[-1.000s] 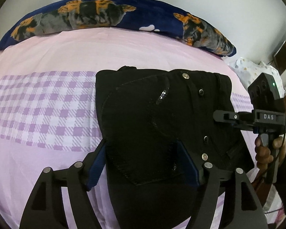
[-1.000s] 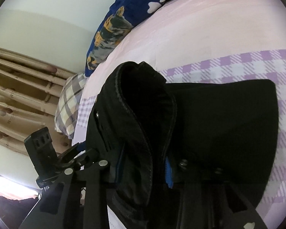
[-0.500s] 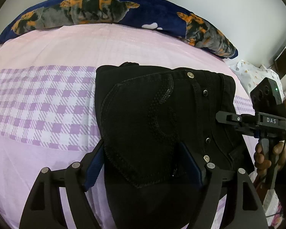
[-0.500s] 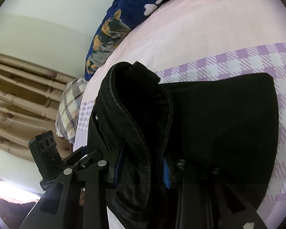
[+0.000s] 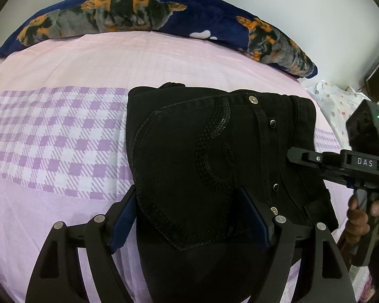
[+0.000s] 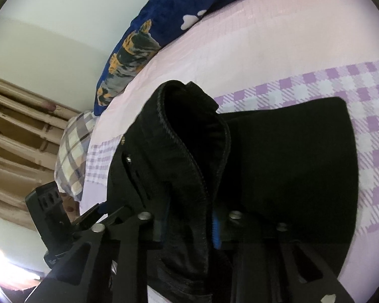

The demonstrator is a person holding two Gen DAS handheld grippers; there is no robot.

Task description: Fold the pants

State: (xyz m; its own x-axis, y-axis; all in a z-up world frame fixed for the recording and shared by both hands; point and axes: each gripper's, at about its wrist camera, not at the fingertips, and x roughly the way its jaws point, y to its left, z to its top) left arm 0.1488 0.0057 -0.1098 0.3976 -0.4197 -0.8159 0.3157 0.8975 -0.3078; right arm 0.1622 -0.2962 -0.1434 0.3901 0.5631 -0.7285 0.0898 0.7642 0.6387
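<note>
Bedsheet [image 5: 63,131], pants [image 5: 202,156] between both jaws

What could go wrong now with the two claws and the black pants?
1. The right claw has just been closing on a thick rolled edge of the pants; the bulky fold may slip out.
2. The left claw straddles the pocket end wide, perhaps not pinching; a lift could drag only one side and undo the fold.
</note>
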